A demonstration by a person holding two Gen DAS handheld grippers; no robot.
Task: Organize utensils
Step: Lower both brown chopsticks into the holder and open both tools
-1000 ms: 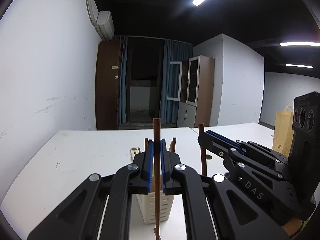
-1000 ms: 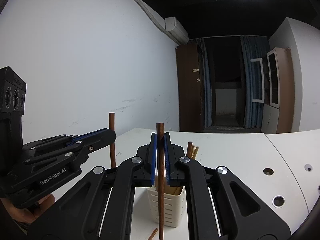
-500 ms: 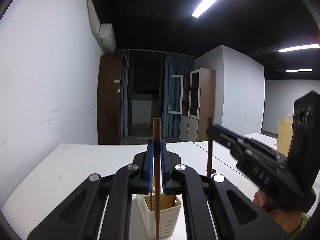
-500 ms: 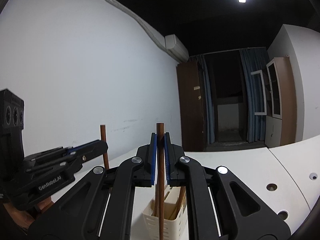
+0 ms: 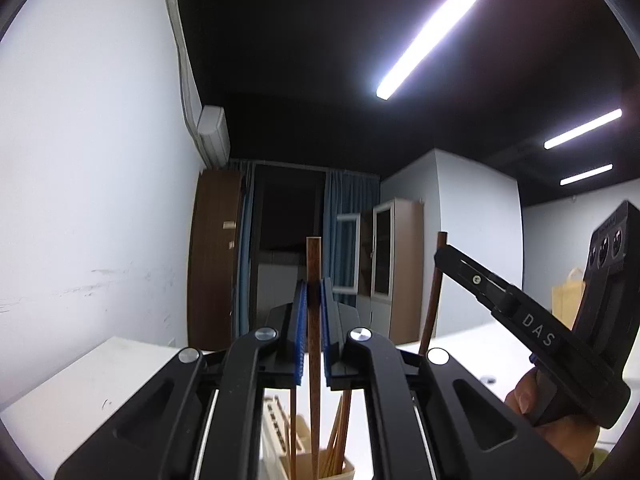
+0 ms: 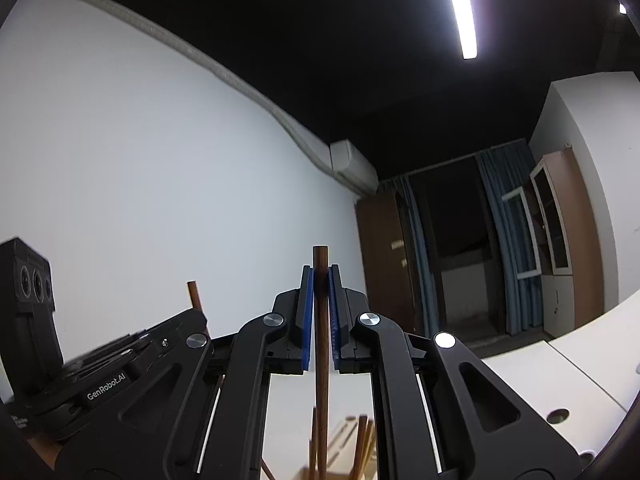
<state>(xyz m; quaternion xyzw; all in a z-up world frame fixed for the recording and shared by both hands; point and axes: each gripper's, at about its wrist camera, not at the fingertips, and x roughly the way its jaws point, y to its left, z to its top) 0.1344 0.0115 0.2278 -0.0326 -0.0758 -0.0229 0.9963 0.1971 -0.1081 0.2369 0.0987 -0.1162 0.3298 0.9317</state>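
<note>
Left gripper (image 5: 314,304) clamped on one upright chopstick (image 5: 313,344), right gripper (image 6: 320,304) on another (image 6: 321,352), both above the white holder (image 5: 308,470); advisable: lower straight, tips inside rim, then release.

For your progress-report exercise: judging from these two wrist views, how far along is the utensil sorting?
Done: several chopsticks already stand in the cream holder on the white table.
In hand: the left gripper is shut on one upright chopstick, the right gripper on another chopstick, both above the holder.
Left: lowering both in and letting go. Whether more utensils wait cannot be seen.
</note>
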